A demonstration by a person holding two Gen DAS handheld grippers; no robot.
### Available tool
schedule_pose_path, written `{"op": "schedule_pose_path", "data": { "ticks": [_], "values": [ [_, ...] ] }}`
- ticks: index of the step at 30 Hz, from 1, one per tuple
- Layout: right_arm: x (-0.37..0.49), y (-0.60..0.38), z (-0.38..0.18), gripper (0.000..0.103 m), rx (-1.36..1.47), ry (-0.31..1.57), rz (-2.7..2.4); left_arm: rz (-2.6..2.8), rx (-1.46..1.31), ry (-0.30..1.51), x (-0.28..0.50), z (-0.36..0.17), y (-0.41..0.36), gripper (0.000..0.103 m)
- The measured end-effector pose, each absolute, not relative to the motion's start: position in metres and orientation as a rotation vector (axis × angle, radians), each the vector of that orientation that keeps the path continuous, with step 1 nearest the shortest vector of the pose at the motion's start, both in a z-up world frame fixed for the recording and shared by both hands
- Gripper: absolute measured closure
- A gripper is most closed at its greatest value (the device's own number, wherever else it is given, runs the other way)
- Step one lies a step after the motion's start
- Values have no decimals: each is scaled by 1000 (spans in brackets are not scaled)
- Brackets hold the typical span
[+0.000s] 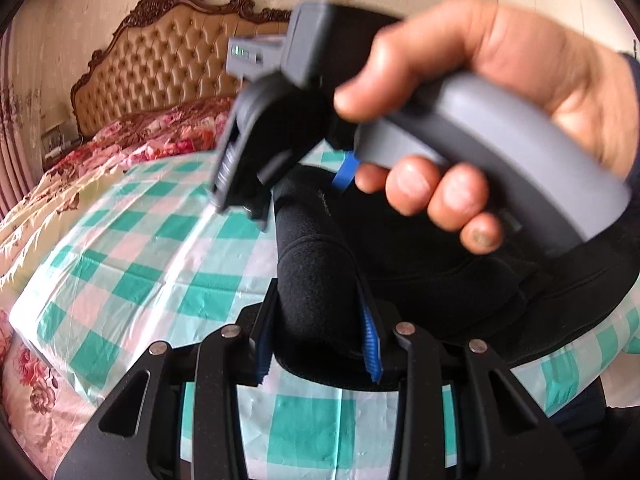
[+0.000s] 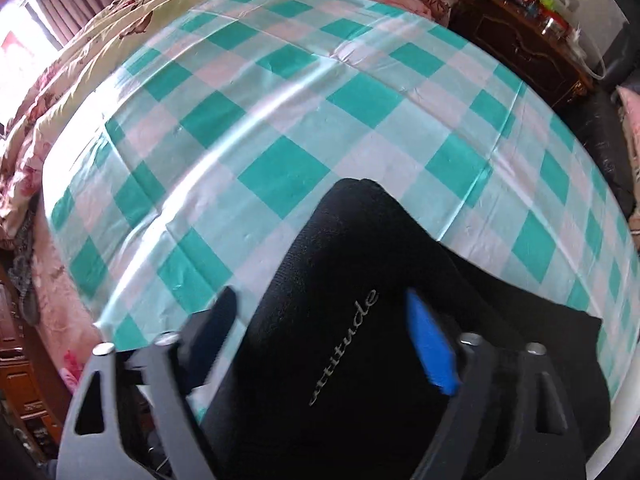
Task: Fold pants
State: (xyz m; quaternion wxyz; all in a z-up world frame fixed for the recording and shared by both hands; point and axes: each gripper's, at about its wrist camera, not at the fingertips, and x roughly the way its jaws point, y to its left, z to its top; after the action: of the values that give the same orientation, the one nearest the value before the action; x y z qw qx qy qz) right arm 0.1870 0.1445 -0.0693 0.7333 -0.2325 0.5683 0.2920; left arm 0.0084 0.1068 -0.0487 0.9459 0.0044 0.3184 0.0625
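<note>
- The black knit fabric pants (image 1: 320, 276) lie bunched on a green, white and pink checked plastic sheet (image 1: 160, 248) spread over a bed.
- The left gripper (image 1: 318, 344), black with blue ribbed pads, is clamped on a thick rolled fold of the pants; the cloth fills the gap between its 2 fingers and rises out of it.
- In the left wrist view a person's hand (image 1: 480, 120) grips the grey handle of the right gripper (image 1: 244, 192), which points steeply down just above the pants.
- In the right wrist view the right gripper (image 2: 320, 344) has its jaws parted, and the pants (image 2: 352, 320) sit between them; grey lettering reading "attitude" (image 2: 344, 348) runs along the cloth.
- The blue pad of its right finger (image 2: 430, 348) lies beside the fabric, and the dark left finger (image 2: 216, 328) stands clear of the fabric, over the checked sheet.
- A tufted tan leather headboard with a carved dark wood frame (image 1: 160, 56) stands behind a red floral quilt (image 1: 152, 136).
- A dark carved wooden cabinet (image 2: 520, 40) stands beside the bed.
</note>
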Motion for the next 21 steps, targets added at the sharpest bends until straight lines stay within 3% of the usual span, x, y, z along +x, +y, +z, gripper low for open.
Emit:
{"op": "schedule_pose_path", "data": {
  "ticks": [1, 3, 6, 9, 14, 21],
  "values": [
    [186, 143, -68, 53, -504, 1238, 644, 124, 6, 640, 7, -48, 107, 68],
    [183, 137, -66, 69, -468, 1222, 667, 112, -10, 621, 5, -46, 107, 68],
    [173, 130, -58, 76, -458, 1144, 669, 88, -107, 609, 2, -46, 116, 64],
    [166, 119, -52, 78, -421, 1094, 655, 56, -324, 647, 2, -56, 138, 48],
    [155, 110, -44, 79, -397, 1023, 637, -9, -468, 673, 7, -68, 145, 48],
    [152, 99, -34, 79, -362, 989, 626, -6, -454, 677, 7, -70, 136, 66]
  ]
}}
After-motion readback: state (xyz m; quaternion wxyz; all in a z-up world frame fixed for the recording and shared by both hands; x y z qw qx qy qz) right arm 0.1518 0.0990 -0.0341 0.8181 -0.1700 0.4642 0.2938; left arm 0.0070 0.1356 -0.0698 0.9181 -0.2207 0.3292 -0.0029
